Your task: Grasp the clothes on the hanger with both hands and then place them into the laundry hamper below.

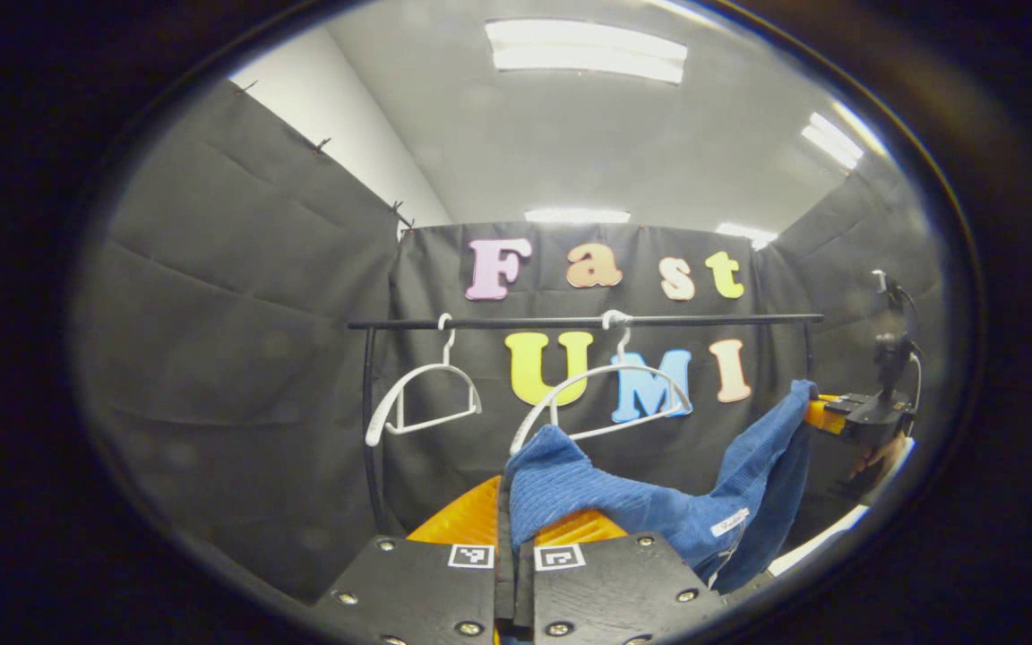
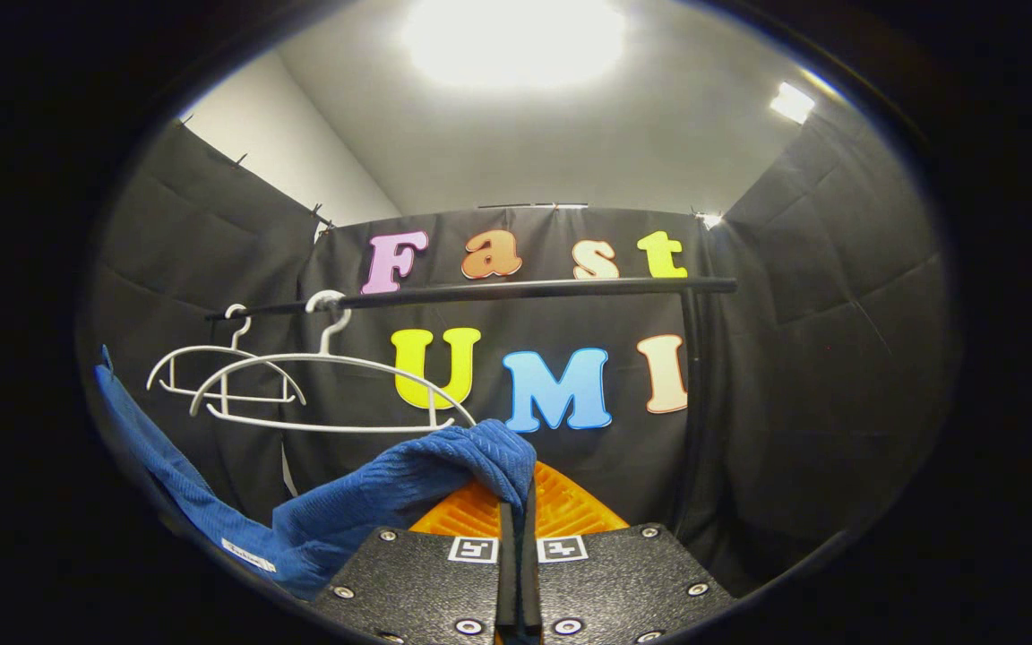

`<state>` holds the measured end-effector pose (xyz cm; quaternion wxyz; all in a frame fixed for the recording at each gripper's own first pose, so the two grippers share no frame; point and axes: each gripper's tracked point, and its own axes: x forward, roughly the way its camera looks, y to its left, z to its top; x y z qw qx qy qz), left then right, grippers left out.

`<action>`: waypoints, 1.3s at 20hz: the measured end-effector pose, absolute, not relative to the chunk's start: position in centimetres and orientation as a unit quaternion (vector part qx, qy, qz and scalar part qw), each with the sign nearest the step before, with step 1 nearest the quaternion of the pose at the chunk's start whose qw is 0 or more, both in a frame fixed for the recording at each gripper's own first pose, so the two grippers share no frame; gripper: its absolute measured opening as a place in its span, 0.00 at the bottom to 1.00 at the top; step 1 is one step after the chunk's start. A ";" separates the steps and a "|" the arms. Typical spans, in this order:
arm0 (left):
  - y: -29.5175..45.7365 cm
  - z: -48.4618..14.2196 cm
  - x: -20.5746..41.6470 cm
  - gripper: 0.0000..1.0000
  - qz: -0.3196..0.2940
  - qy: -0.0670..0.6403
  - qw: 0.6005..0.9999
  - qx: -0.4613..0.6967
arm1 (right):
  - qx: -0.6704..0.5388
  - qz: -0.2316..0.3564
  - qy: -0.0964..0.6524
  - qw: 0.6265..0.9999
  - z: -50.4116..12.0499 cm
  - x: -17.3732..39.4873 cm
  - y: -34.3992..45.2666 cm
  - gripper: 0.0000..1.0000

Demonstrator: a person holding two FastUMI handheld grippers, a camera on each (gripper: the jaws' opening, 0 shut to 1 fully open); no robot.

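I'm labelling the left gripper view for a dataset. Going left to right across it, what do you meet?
Rack's upright post → bare white hanger → second white hanger → hanging end of the blue garment → right gripper shut on that end → the hand holding it.

Ahead of both grippers the black rail (image 1: 583, 321) runs crosswise with two bare white hangers (image 1: 422, 394) on it (the nearer hanger (image 2: 328, 394) sits just behind the blue cloth (image 1: 659, 511)). The cloth stretches between the grippers, barring the gap there. Open air lies above the rail; the rail's posts (image 2: 691, 394) and the booth's cloth walls close the sides.
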<state>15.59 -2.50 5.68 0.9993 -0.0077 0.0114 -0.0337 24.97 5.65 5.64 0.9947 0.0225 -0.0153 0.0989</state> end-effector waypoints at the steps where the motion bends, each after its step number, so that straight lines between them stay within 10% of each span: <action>1: -2.9 5.8 14.8 0.00 -0.040 0.011 0.999 -0.008 | 0.023 0.100 -0.010 0.995 5.7 23.8 5.8 0.02; 11: -9.7 4.2 8.7 0.01 -0.134 0.026 0.989 -0.063 | 0.013 0.148 0.034 0.988 3.0 11.1 11.2 0.01; 26: -16.0 -11.9 10.7 0.00 -0.150 0.107 0.977 -0.106 | 0.021 0.185 0.161 0.969 -12.4 9.6 15.4 0.02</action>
